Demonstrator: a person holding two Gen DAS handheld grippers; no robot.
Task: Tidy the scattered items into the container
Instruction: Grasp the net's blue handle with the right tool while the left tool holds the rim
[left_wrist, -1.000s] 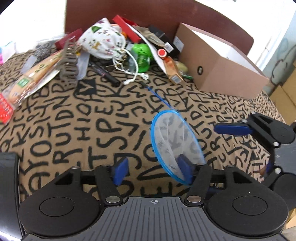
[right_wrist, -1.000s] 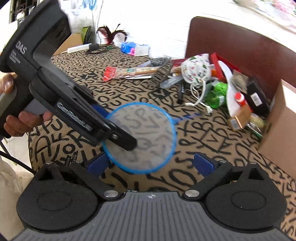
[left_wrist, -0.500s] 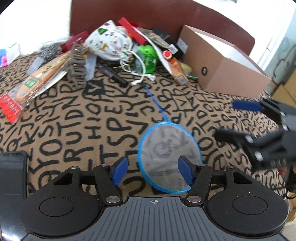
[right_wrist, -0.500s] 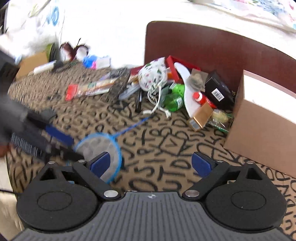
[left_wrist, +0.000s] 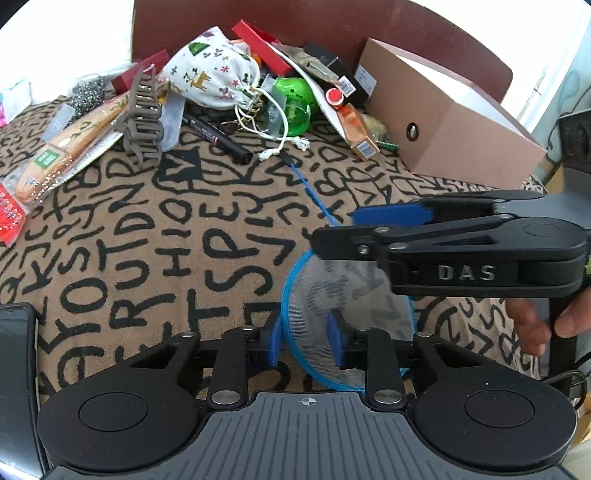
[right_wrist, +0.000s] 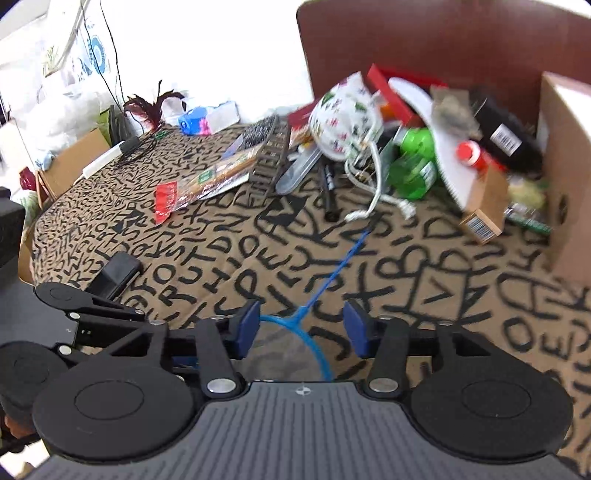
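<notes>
Left wrist view puts you over the letter-print cloth (left_wrist: 155, 229), which covers everything from near edge to far. Far right sits the cardboard box (left_wrist: 454, 129), top open, with the dark red chair back (left_wrist: 332, 22) behind it. Left of the box is the heap: a printed drawstring pouch (left_wrist: 214, 74), a green plastic container (left_wrist: 295, 103), a brown hair claw (left_wrist: 144, 110), a black marker (left_wrist: 218, 136).

Nearer you, the blue net scoop (left_wrist: 347, 314) lies well short of the box, hoop toward you, thin handle running off toward the pile. Your left gripper (left_wrist: 304, 345) has just been closing, and its jaws stand narrow with the hoop's left rim between them; whether the pads press it, I cannot tell.

Your right gripper (left_wrist: 354, 229) reaches in sideways from the right, above the hoop. From its own camera its jaws have also just been narrowing, standing half-wide astride the spot where handle meets hoop (right_wrist: 299, 321), pads (right_wrist: 247, 328) clear of the net.
</notes>
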